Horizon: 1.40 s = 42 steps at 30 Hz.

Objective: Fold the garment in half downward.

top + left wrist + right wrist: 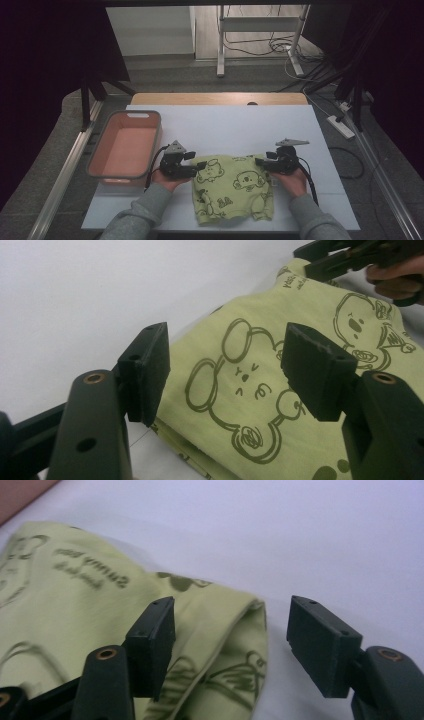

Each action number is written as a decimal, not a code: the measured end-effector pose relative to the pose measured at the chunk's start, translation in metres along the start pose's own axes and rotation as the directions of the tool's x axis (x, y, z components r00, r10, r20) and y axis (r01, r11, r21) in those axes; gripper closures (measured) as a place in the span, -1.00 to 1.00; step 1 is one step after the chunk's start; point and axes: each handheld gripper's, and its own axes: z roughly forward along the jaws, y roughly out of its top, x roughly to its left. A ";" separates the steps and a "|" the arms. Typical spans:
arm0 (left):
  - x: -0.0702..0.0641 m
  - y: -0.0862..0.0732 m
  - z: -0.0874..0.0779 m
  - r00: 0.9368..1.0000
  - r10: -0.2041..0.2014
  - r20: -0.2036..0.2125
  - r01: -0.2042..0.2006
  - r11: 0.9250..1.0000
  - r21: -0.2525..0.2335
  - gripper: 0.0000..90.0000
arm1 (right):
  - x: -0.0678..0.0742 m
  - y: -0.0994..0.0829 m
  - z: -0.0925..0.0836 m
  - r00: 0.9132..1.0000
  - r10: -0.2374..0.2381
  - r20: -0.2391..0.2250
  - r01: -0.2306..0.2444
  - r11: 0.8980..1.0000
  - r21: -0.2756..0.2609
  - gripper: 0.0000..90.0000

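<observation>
High view: one white table (225,125) carries one pink bin (125,150) at the left and one green shirt (232,192), folded, lying flat at the near edge between the hands. Two grippers flank it: the left gripper (192,167) at the shirt's left edge and the right gripper (262,162) at its upper right corner, both with jaws apart and pinching nothing. In the left gripper view the pads straddle the printed bears without pressing; in the right gripper view the jaws stand over the folded corner, gaping. A likely risk: a bite taking only the top layer would let the fold fall apart when lifted, and uneven grips could drag the cloth askew.
</observation>
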 end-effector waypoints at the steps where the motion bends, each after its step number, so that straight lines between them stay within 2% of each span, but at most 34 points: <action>1: 0.000 0.000 0.000 1.000 0.000 0.000 0.000 1.000 0.001 -0.19 | -0.001 0.000 0.003 1.000 0.002 0.000 -0.002 1.000 0.007 -0.20; 6: 0.000 0.000 0.000 1.000 0.000 0.002 0.000 1.000 0.001 -0.19 | -0.002 0.001 0.011 1.000 0.005 -0.016 -0.005 1.000 0.018 -0.21; 7: 0.000 0.000 0.001 1.000 0.001 0.002 -0.001 1.000 0.003 -0.19 | -0.001 0.001 0.011 1.000 0.004 -0.018 -0.004 1.000 0.021 -0.19; 8: 0.000 0.000 0.001 1.000 0.002 0.002 -0.002 1.000 0.005 -0.20 | 0.001 0.001 0.012 1.000 0.001 -0.031 0.000 1.000 0.021 -0.09; 10: -0.001 0.000 0.001 1.000 0.005 0.003 -0.005 1.000 0.004 -0.20 | 0.003 0.001 0.013 0.999 -0.011 -0.033 0.012 1.000 0.023 -0.05; 11: -0.001 0.000 0.001 1.000 0.006 0.003 -0.006 1.000 0.004 -0.20 | 0.004 0.001 0.013 0.999 -0.023 -0.033 0.024 0.999 0.025 0.02; 16: -0.001 0.000 0.001 1.000 0.002 0.003 -0.002 1.000 0.005 -0.20 | 0.009 -0.001 0.013 0.996 -0.067 -0.055 0.070 0.996 0.047 0.61; 19: -0.001 0.000 0.000 1.000 0.001 0.004 -0.001 1.000 0.002 -0.20 | 0.009 -0.001 0.013 0.996 -0.064 -0.054 0.067 0.996 0.052 0.73; 22: -0.001 0.000 0.000 1.000 0.002 0.004 -0.002 1.000 0.000 -0.20 | 0.009 0.000 0.010 0.996 -0.081 -0.029 0.082 0.996 0.041 0.78; 29: 0.000 0.000 0.000 1.000 0.000 0.002 0.000 1.000 -0.001 -0.20 | 0.004 0.000 0.004 0.997 -0.072 0.000 0.072 0.997 0.009 0.81; 42: -0.001 0.000 0.000 1.000 0.003 0.001 -0.003 1.000 -0.002 -0.20 | -0.016 0.000 -0.011 0.997 -0.014 0.071 0.017 0.999 -0.036 0.81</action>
